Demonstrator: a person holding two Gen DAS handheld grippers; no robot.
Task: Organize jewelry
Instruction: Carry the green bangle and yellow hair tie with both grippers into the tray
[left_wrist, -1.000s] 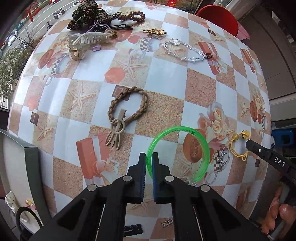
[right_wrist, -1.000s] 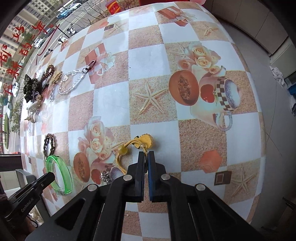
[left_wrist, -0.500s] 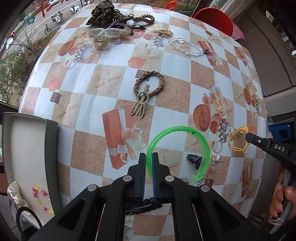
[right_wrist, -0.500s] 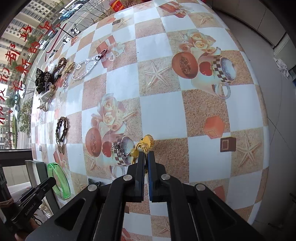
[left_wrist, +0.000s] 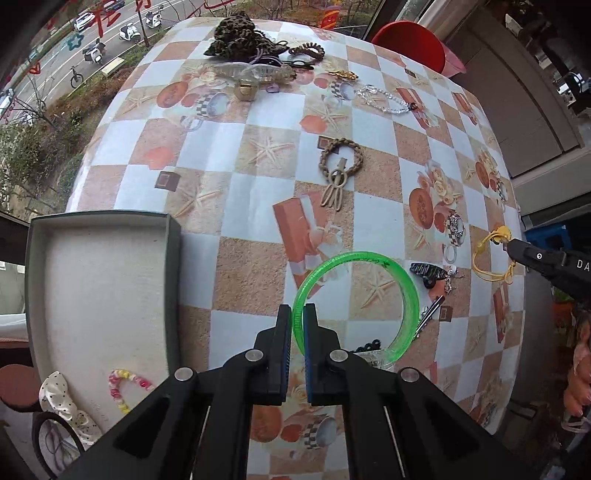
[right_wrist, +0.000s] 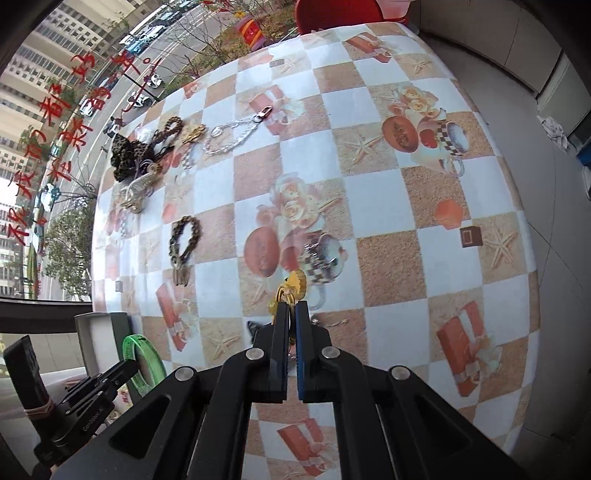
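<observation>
My left gripper (left_wrist: 297, 314) is shut on a translucent green bangle (left_wrist: 410, 295), held above the table's near edge, just right of an open grey box (left_wrist: 173, 266). That bangle (right_wrist: 146, 356) also shows at the lower left of the right wrist view, in the left gripper (right_wrist: 129, 365). My right gripper (right_wrist: 291, 308) is shut on a yellow cord hair tie with a round charm (right_wrist: 293, 284), lifted off the table. In the left wrist view the yellow tie (left_wrist: 491, 254) hangs from the right gripper's tip (left_wrist: 515, 245) at the far right.
On the checked tablecloth (left_wrist: 236, 199) lie a braided tan bracelet with a clip (left_wrist: 340, 166), a clear bead chain (left_wrist: 384, 99), a dark claw clip (left_wrist: 428, 271), and a heap of scrunchies and clips (left_wrist: 251, 48) at the far edge. The box holds a bead bracelet (left_wrist: 123, 386) and a dotted scrunchie (left_wrist: 62, 402).
Both grippers have risen and pulled back toward the near edge with their pieces. The grey box has come into the left wrist view, and the yellow tie has left the cloth.
</observation>
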